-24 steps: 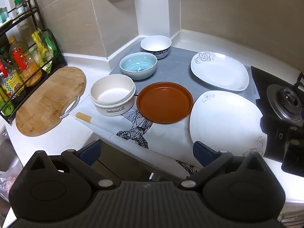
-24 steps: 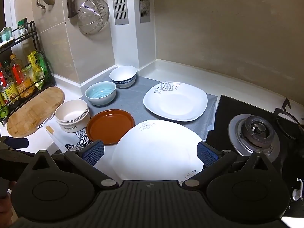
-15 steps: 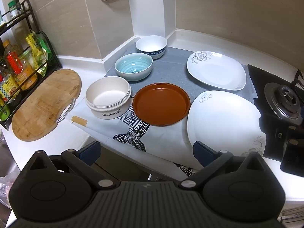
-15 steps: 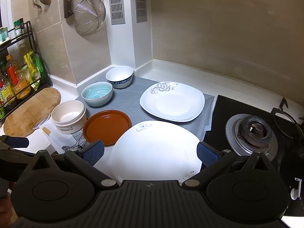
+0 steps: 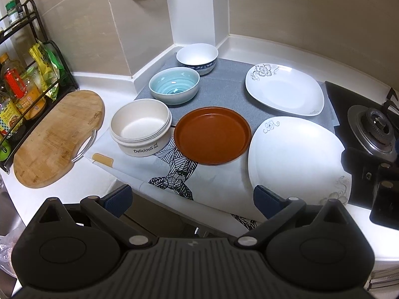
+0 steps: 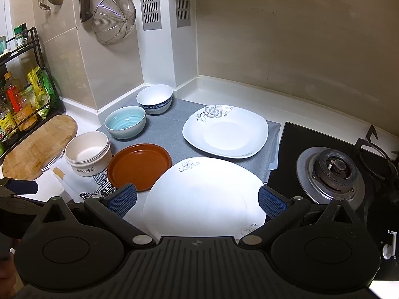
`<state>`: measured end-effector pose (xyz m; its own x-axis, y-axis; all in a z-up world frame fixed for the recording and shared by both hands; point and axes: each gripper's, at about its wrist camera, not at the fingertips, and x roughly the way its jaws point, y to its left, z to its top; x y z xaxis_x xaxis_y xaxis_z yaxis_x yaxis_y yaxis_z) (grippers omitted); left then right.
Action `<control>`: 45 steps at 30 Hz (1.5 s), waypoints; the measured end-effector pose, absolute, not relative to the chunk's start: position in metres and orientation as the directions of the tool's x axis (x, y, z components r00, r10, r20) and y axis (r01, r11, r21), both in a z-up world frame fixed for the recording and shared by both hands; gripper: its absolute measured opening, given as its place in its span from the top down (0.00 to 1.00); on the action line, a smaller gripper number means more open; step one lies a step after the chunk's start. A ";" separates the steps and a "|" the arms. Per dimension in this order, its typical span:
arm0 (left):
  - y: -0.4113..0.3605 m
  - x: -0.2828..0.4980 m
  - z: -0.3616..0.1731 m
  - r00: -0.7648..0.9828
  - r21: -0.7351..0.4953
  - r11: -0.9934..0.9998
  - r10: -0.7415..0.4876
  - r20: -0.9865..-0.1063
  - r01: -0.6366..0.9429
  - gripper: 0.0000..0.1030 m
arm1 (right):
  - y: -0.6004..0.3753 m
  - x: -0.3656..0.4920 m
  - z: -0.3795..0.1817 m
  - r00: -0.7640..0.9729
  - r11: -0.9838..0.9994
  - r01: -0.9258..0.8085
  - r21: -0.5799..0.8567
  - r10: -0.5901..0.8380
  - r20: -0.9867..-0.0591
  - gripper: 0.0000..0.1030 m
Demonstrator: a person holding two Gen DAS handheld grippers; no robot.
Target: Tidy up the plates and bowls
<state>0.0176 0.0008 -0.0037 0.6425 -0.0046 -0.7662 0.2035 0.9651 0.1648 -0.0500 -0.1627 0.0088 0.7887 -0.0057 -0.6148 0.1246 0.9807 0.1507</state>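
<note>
With nothing yet gripped, the left gripper [image 5: 192, 199] and right gripper [image 6: 197, 199] are held spread apart above the large white floral-edged ceramic plate [image 6: 204, 196], at six o'clock of the brown round dish [image 6: 139, 165], presumably for stacking.

I'm working in a home kitchen. Ahead of the right gripper [image 6: 197, 200], a white stone counter [image 6: 224, 92] meets beige tiled walls; a black gas hob with a round burner [image 6: 334, 169] sits to its right. Left of it, a wire mesh strainer [image 6: 113, 22] hangs, with a black rack of oil bottles [image 6: 17, 104] and an oval bamboo cutting board [image 6: 37, 147].
</note>
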 end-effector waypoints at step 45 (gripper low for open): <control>0.099 0.164 -0.074 0.291 -0.392 0.913 -0.408 -0.865 0.114 0.00 | -0.128 0.154 -0.043 0.588 0.991 -0.004 0.136 0.113 -0.801 0.00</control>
<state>0.1643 0.0990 -0.0735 0.2912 -0.4082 -0.8652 0.1137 0.9127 -0.3924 0.1538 -0.1277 -0.0426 0.5877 0.1126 -0.8012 -0.0044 0.9907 0.1360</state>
